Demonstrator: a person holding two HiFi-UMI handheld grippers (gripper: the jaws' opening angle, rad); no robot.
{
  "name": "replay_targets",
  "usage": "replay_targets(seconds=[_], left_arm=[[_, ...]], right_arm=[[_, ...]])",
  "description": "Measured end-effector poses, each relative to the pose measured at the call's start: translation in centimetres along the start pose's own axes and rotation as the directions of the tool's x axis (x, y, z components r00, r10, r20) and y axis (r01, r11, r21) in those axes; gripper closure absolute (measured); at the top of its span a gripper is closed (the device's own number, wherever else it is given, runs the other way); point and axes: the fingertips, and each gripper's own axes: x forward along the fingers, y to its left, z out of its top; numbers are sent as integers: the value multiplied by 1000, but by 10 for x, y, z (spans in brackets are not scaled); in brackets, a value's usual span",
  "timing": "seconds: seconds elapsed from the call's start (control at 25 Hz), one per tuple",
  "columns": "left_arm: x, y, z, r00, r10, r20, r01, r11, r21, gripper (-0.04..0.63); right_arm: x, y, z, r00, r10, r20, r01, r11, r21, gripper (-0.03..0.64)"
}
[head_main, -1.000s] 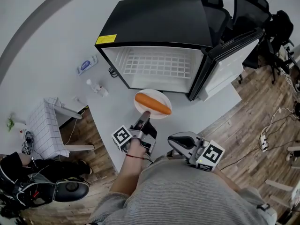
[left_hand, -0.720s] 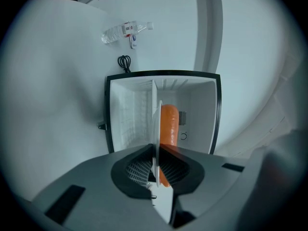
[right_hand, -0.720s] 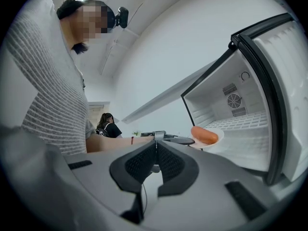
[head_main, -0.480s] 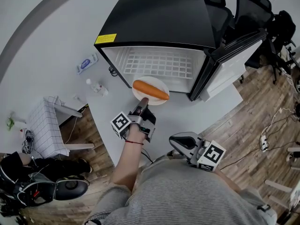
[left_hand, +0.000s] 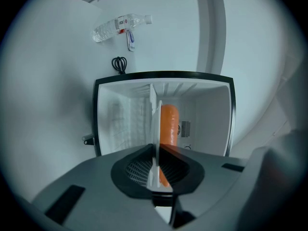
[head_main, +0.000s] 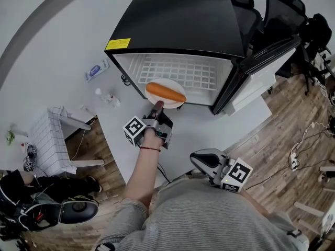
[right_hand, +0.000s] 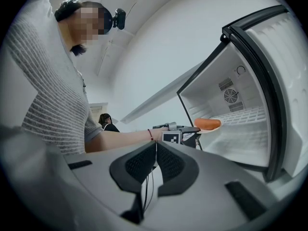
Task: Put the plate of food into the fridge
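- Plate [head_main: 168,82]: small, white and shallow, with one loose carrot [head_main: 166,92] lying across it. It is held level in the open front of the fridge [head_main: 178,25], just above the wire shelf [head_main: 180,69], and is not set down
- Left gripper [head_main: 158,106]: jaws almost closed and clamped on the plate's near rim. The left gripper view shows the rim edge-on between the pads [left_hand: 144,165], with the carrot [left_hand: 168,124] beyond
- Right gripper [head_main: 203,158]: jaws together with nothing between them, held near the body over the bench [head_main: 209,127] edge, well apart from the plate
- Handling, judged: the plate looks stiff and hard, with a smooth rim that is likely slippery under the pads. Whether it is ceramic or plastic cannot be told, so treat it as breakable
- Load, judged: light, but carried from one edge only, so the far side will tend to droop
- Carrot, judged: round and unrestrained, so it will roll off if the plate tilts
- Hold point, judged: the rim is the only usable place, and a deep bite on it is best
- Risk, judged: the far rim could catch the fridge's front lip or the wire shelf on the way in
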Motion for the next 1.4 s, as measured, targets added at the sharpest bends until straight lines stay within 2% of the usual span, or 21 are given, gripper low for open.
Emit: replay_targets(seconds=[0.6, 1.4], left_arm=[[31, 4, 12, 999, 16, 38, -15, 1000, -10, 555], [75, -5, 31, 990, 1, 142, 4, 999, -33, 555]], right_arm=[[4, -17, -2, 1000, -11, -25, 12, 1000, 17, 603], [9, -29, -5, 998, -31, -51, 33, 999, 36, 603]])
